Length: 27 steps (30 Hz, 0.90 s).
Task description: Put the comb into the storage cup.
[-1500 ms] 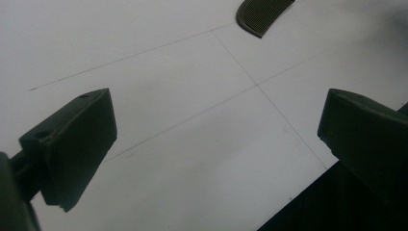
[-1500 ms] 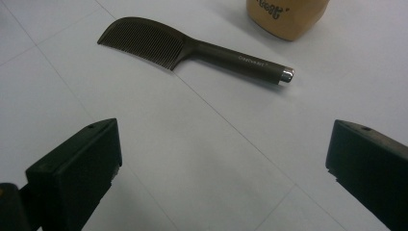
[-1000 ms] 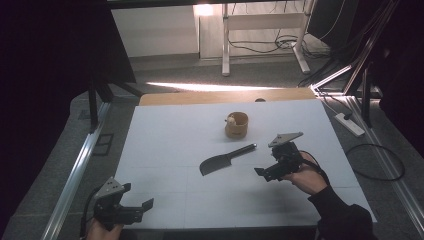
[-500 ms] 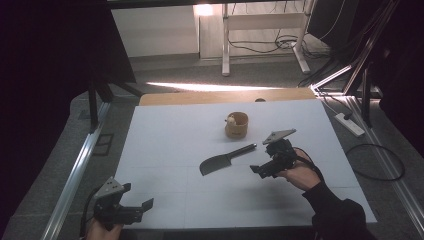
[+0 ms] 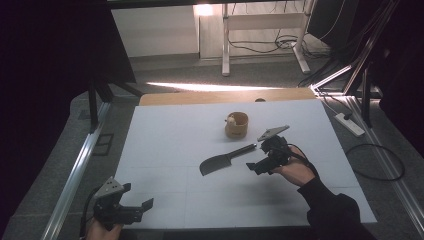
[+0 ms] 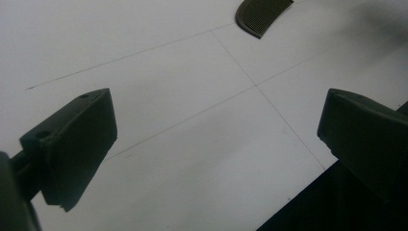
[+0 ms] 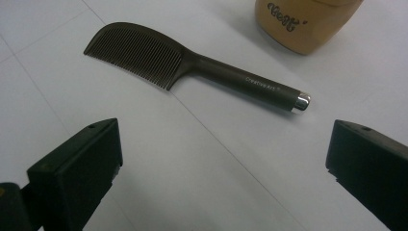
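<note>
Comb [image 7: 192,62] just ahead of open right claw [image 7: 221,168]

Dark plastic handled comb [image 5: 226,161] centre frame on white table [image 5: 165,140]; tan round wooden cup [image 5: 236,125] just above, apart; right gripper [image 5: 256,167] just right of comb.

Dark brown comb [image 7: 192,62], tan cup [image 7: 308,21]
</note>
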Each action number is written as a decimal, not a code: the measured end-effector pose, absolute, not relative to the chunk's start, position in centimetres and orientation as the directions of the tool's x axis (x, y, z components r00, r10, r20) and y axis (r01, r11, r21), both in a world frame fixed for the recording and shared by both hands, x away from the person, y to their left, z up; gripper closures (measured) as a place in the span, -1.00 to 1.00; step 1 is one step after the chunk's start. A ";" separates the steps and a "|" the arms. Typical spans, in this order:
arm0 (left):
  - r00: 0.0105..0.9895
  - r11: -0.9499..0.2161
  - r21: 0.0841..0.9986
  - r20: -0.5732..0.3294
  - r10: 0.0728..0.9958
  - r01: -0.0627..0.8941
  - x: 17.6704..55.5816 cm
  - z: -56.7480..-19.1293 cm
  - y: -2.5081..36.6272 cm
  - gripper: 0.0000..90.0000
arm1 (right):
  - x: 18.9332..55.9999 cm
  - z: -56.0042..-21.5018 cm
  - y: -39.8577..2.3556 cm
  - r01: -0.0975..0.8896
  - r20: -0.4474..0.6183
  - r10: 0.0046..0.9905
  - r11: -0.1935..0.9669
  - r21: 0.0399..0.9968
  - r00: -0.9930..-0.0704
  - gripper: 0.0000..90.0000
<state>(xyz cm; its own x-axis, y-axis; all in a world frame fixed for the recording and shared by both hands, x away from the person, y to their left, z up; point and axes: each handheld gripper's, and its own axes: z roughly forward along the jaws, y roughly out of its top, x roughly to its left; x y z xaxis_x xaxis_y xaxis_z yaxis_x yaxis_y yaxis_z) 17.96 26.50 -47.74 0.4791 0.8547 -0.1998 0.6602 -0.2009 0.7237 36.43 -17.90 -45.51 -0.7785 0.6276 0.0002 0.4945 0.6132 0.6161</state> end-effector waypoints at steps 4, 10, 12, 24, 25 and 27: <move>0.479 -0.200 0.724 -0.201 0.855 0.660 18.0 -47.7 26.5 -0.98 | 36.8 -45.7 -17.6 0.505 0.002 0.635 0.612 0.609 -0.772 -1.00; 0.481 -0.201 0.724 -0.202 0.853 0.660 18.0 -47.8 26.5 -0.98 | 37.1 -45.7 -17.2 0.514 0.002 0.641 0.613 0.600 -0.767 -1.00; 0.482 -0.203 0.724 -0.200 0.853 0.660 18.0 -47.7 26.5 -0.98 | 37.3 -45.8 -17.1 0.518 0.005 0.644 0.611 0.599 -0.765 -1.00; 0.489 -0.215 0.721 -0.193 0.851 0.658 18.0 -47.8 26.4 -0.97 | 38.3 -45.7 -15.8 0.518 -0.012 0.644 0.626 0.583 -0.765 -1.00; 0.490 -0.215 0.721 -0.193 0.850 0.658 18.0 -47.8 26.4 -0.97 | 38.4 -45.8 -15.7 0.519 -0.008 0.642 0.627 0.581 -0.767 -1.00; 0.490 -0.216 0.721 -0.193 0.850 0.658 18.0 -47.8 26.4 -0.97 | 38.6 -45.9 -15.5 0.521 0.000 0.639 0.626 0.581 -0.769 -1.00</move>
